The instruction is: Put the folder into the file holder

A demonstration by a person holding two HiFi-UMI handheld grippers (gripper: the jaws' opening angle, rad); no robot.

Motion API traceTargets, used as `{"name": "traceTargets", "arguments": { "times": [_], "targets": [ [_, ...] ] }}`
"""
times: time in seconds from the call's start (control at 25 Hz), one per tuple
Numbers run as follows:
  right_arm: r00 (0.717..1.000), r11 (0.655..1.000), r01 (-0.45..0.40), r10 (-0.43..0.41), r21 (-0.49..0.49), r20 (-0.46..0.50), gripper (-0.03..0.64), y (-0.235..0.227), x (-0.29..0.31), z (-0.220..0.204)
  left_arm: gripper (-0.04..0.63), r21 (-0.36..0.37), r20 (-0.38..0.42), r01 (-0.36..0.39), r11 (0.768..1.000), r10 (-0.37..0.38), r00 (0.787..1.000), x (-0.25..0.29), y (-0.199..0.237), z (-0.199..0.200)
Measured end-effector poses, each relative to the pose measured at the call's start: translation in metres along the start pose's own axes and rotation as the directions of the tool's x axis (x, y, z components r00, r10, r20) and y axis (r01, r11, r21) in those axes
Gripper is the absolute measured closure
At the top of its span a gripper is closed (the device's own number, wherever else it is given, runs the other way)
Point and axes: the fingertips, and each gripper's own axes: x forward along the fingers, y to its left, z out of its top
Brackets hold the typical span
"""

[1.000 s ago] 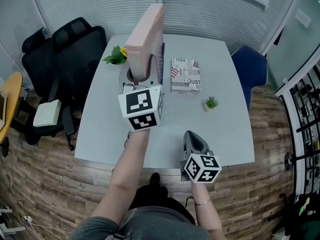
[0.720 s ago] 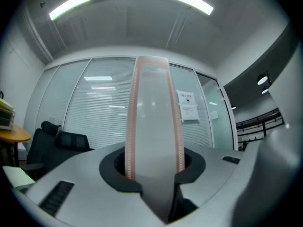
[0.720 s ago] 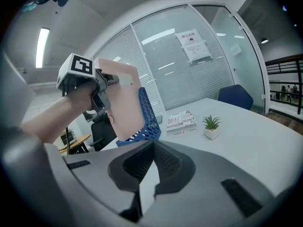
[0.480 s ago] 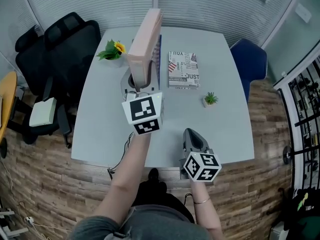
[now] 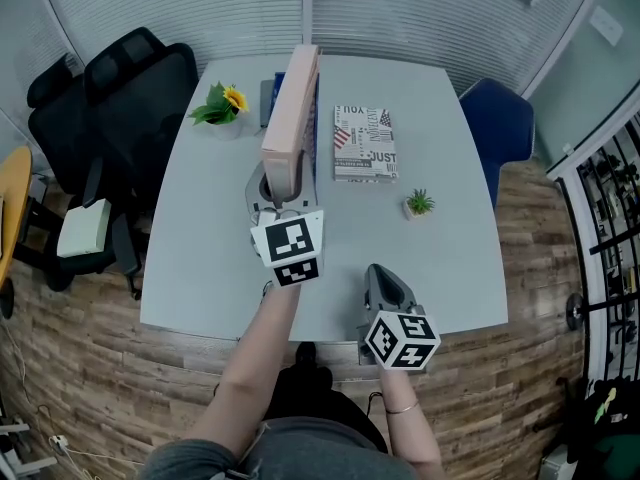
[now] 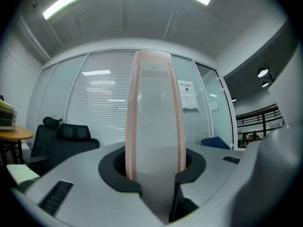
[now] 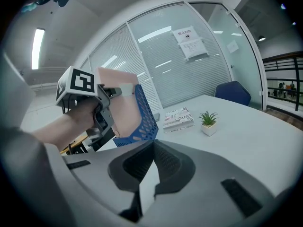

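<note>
Room: glass-walled office with shut blinds, wood floor.
Desk: pale grey desk (image 5: 450, 258), black office chairs (image 5: 140, 88) off its left edge.
Folder: fat pink folder (image 5: 292, 108), upright near the far edge, lower part down inside the holder.
Holder: blue mesh file holder (image 7: 144, 119), just left of the printed-cover book (image 5: 364, 143).
Left gripper (image 6: 155, 174): clamped on the folder's near edge.
Right gripper (image 5: 383, 273): jaws together, nothing in them, over the near edge.
Plants: potted sunflower (image 5: 222, 103) by the left edge, tiny green plant (image 5: 420, 205) further right.

folder (image 5: 290, 118) down, now w/in file holder (image 7: 144, 119)
</note>
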Motion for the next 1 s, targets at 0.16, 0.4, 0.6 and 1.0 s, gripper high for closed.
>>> {"name": "traceTargets", "arguments": {
  "times": [0.16,0.4,0.6,1.0],
  "targets": [
    [1.0,1.0,-0.004,0.004,0.001,-0.006,0.611,0.0,0.001,-0.001,0.433,-0.001,-0.043,0.0,1.0,0.0,0.999,-0.002,0.0,-0.019],
    [1.0,1.0,-0.011,0.011,-0.001,-0.007,0.611,0.002,-0.001,-0.001,0.426,-0.008,-0.103,-0.002,1.0,0.001,0.995,-0.008,-0.001,-0.044],
    [1.0,1.0,-0.015,0.015,0.004,-0.007,0.611,0.003,-0.004,-0.003,0.419,-0.019,-0.122,-0.011,1.0,0.009,0.992,-0.012,0.002,-0.054],
    [1.0,1.0,-0.029,0.029,-0.005,0.01,0.611,0.013,-0.014,-0.001,0.377,-0.01,-0.174,0.034,0.999,-0.035,0.984,-0.022,0.001,-0.062]
  ]
}}
